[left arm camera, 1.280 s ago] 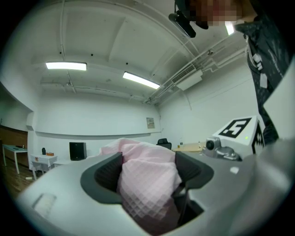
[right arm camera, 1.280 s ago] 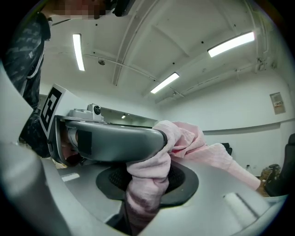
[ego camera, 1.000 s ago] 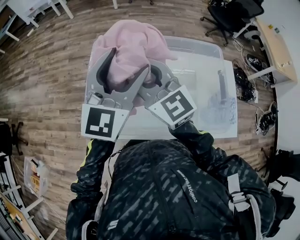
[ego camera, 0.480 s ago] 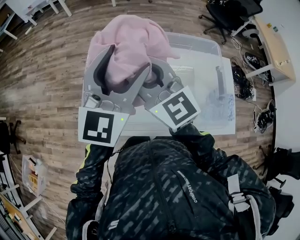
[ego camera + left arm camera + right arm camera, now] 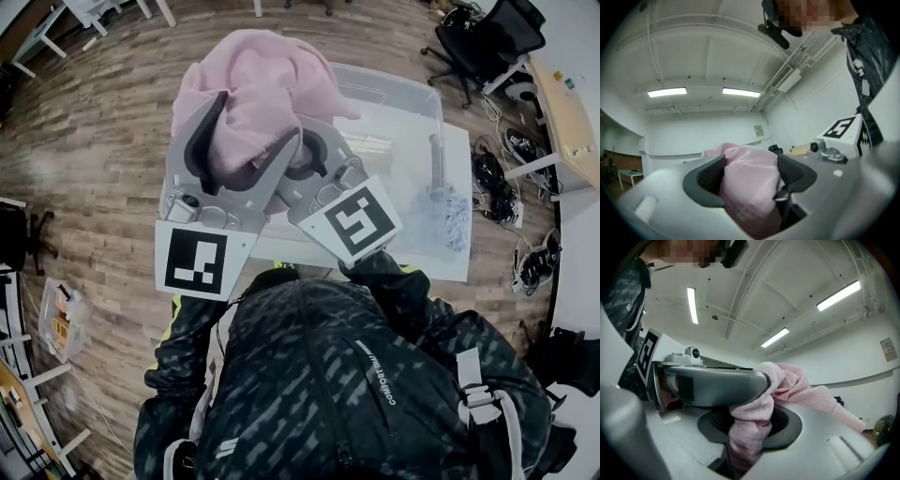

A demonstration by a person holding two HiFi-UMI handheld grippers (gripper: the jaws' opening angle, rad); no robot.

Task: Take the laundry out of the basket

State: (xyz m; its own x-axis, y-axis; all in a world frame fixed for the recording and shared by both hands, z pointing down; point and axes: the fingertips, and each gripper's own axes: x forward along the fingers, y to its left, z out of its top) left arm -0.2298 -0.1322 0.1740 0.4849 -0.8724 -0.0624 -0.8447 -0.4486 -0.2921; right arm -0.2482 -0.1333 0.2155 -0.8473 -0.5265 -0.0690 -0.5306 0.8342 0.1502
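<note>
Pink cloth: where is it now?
In the head view the pink cloth sits upper centre, raised over the left end of the clear bin, clamped by the left claw and the right claw.

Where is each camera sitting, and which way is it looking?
Head view: on the person's head, looking steeply down at the pink cloth, left gripper, right gripper, clear bin and wooden floor; the person's dark jacket fills the bottom.
Left gripper view: rides the left gripper, looking along its jaws past the cloth to the ceiling lights; jacket at right.
Right gripper view: rides the right gripper, facing ceiling lights too; jacket at left.
Shared: all three show the pink cloth.
</note>
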